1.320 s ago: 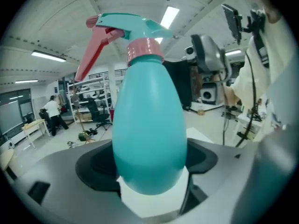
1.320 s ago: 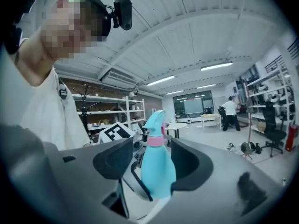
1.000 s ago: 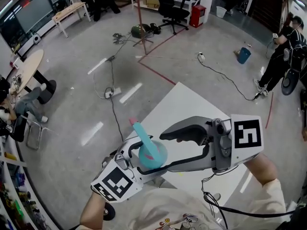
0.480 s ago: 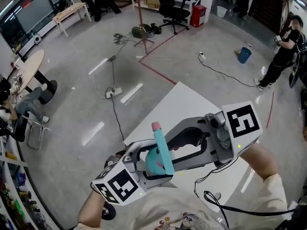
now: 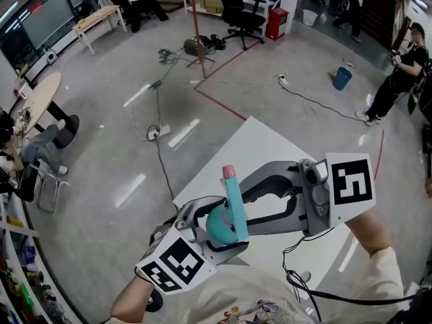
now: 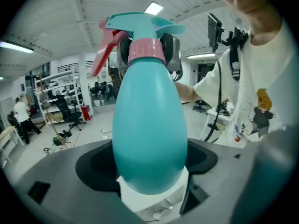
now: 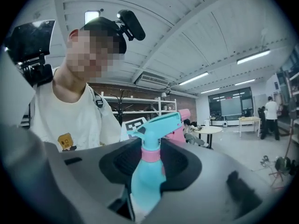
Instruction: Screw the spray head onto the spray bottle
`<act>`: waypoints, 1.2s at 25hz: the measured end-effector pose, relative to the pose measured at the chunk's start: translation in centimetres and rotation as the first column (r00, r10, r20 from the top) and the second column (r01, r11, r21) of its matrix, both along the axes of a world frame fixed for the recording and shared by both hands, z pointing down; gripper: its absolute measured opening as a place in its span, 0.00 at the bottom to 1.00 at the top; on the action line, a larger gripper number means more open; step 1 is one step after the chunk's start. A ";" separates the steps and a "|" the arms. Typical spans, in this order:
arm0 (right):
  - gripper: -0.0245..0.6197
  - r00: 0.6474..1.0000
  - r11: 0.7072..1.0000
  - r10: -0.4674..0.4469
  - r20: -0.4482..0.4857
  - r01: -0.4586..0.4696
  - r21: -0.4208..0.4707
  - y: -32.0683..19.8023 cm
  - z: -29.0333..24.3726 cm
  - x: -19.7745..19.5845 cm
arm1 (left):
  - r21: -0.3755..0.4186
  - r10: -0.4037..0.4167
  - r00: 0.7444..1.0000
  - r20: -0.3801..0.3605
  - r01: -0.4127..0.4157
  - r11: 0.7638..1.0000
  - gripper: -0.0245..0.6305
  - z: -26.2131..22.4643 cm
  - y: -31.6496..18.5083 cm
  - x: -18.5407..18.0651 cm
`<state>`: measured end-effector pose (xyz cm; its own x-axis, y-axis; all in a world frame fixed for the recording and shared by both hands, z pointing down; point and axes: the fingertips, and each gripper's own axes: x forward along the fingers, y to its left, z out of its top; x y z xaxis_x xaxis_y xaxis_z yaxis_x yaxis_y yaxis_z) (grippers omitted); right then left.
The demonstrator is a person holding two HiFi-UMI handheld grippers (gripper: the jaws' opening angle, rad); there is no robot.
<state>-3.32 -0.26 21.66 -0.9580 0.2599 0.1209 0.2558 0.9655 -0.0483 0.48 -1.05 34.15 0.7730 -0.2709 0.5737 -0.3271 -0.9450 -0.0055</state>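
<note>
A teal spray bottle [image 5: 217,227] stands over the near edge of the white table [image 5: 270,147], gripped round its body by my left gripper [image 5: 214,236]. In the left gripper view the bottle [image 6: 149,134] fills the middle. On its neck sits the teal spray head [image 6: 140,22] with a pink collar [image 6: 146,51] and a pink trigger [image 6: 105,50]. My right gripper [image 5: 237,211] reaches in from the right, its fingers [image 6: 174,45] closed on either side of the collar. From the right gripper view the spray head [image 7: 156,125] and collar [image 7: 150,155] rise between the jaws.
Grey floor lies beyond the table, with cables [image 5: 158,133], a blue bucket [image 5: 342,77], an office chair [image 5: 239,12] and a round table [image 5: 40,93]. People stand at the far right [image 5: 398,73] and far back. The person's chest is close behind both grippers.
The right gripper's jaws have closed in round the bottle's neck. The spray head, first leaning to the upper left, now stands upright. Both grippers shifted slightly right.
</note>
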 end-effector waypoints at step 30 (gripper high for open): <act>0.26 0.660 0.663 0.747 0.080 -0.748 -0.029 -2.7 2.7 0.0 | 0.168 -0.629 0.763 -0.149 0.646 0.744 0.68 1.3 -5.9 -1.6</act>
